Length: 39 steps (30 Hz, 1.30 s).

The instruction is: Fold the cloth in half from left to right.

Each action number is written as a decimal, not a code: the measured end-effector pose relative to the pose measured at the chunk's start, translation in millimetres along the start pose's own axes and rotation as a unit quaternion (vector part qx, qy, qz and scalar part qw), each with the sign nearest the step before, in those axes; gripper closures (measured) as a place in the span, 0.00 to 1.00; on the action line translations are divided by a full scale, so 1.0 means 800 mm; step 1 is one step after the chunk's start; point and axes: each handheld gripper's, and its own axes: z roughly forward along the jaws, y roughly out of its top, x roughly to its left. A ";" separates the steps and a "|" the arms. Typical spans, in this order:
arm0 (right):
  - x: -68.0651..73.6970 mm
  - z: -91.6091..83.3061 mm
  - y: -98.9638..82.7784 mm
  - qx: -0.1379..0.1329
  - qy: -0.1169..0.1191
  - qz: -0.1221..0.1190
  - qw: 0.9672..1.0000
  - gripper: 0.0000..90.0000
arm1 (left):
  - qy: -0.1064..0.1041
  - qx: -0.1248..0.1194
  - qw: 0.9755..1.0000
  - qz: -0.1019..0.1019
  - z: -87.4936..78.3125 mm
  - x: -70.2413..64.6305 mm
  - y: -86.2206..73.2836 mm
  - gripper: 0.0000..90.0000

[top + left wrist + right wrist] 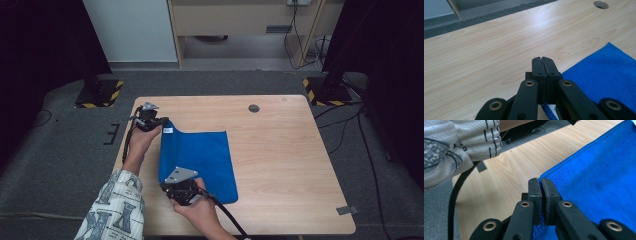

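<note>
A pale wooden bench stands on grey carpet, its blue cloth left of the cable hole, edges pinched by both closed tongs, left and right.

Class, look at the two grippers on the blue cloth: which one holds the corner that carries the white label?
The left gripper, at the far corner of the blue cloth, beside the white label. The right gripper pinches the near, unlabelled corner.

Blue cloth, partly lifted along its left edge, rest flat on wooden table
</note>
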 end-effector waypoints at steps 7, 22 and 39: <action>-0.022 -0.024 -0.029 0.003 -0.011 0.017 1.000 0.97 | -0.010 0.015 1.000 0.006 0.038 -0.035 0.007 0.99; -0.052 -0.066 -0.067 0.003 -0.030 0.034 0.999 0.97 | -0.030 0.025 0.999 0.013 0.078 -0.083 0.014 0.99; -0.070 -0.104 -0.076 0.004 -0.053 0.034 0.998 0.97 | -0.056 0.012 0.998 0.021 0.085 -0.120 0.039 0.99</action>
